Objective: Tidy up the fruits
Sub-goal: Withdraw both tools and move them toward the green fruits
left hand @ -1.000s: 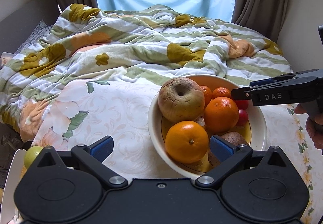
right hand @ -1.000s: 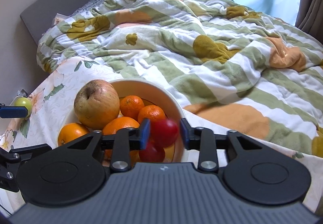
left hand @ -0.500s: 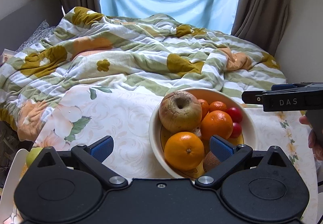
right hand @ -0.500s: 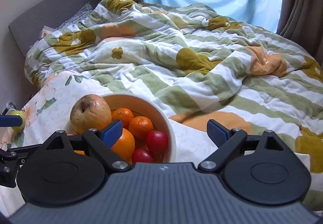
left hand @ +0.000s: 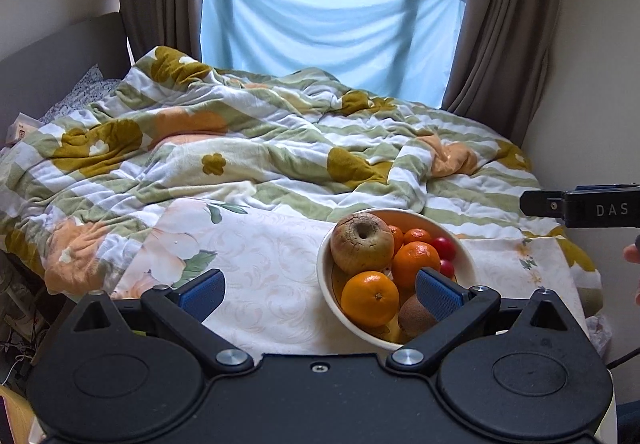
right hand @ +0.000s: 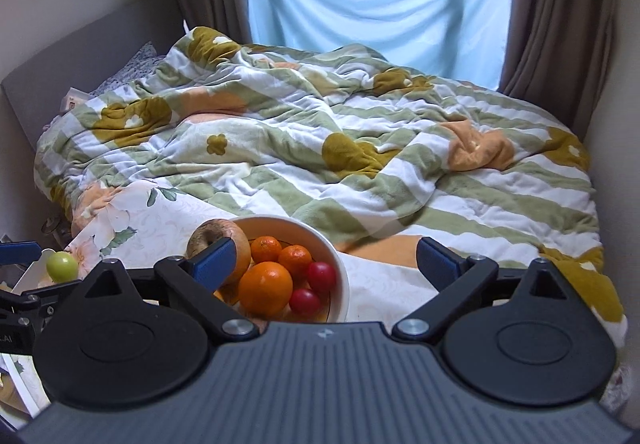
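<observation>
- The small green fruit [right hand: 62, 267] sits far left of the bowl [right hand: 340, 276], on something white, apart from the rest. It looks smooth and round. I think it is the one fruit left to bring in.
- The left gripper [left hand: 318, 294] hangs just left of the bowl, spread wide and holding nothing. Its blue pads [left hand: 202, 290] look bumpy.
- The bowl is round, cream and shiny. It stands on the surface [left hand: 256, 264], which has a soft flowery cloth.
- In the bowl lie a big wrinkly apple [left hand: 362, 243], bumpy oranges [left hand: 370, 298], a fuzzy brown kiwi [left hand: 414, 318] and two shiny red fruits [right hand: 321, 276]. Most of the job looks done.
- The right gripper [right hand: 324, 262] is spread wide too, with nothing in it. Its fingers have just been opening.
- Behind the bowl, the bed has a fluffy striped blanket [right hand: 320, 148].
</observation>
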Motion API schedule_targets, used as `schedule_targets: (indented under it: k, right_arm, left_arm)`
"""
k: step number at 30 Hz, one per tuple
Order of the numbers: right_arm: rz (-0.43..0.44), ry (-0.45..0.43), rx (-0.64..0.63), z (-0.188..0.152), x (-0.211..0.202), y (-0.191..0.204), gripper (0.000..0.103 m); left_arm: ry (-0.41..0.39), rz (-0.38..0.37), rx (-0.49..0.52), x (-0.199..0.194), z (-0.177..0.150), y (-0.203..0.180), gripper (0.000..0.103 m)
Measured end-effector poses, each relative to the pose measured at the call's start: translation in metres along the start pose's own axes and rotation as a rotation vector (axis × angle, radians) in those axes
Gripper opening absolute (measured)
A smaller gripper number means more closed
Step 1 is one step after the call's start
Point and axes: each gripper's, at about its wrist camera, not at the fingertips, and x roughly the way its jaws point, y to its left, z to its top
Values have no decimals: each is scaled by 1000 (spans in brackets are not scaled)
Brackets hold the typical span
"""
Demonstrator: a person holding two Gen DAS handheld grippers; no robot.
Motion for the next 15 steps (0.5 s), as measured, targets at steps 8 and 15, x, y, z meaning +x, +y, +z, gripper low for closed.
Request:
schedule_targets:
  k: [8,15]
  right_arm:
    - [-86,-11,37,-21,-55,35,103]
    - [-170,-21,66,-52,-82,64,103]
  left_arm:
    - [-15,-47,41,-28,-15,30,103]
    - [6,-62,58,-35,-34,66,103]
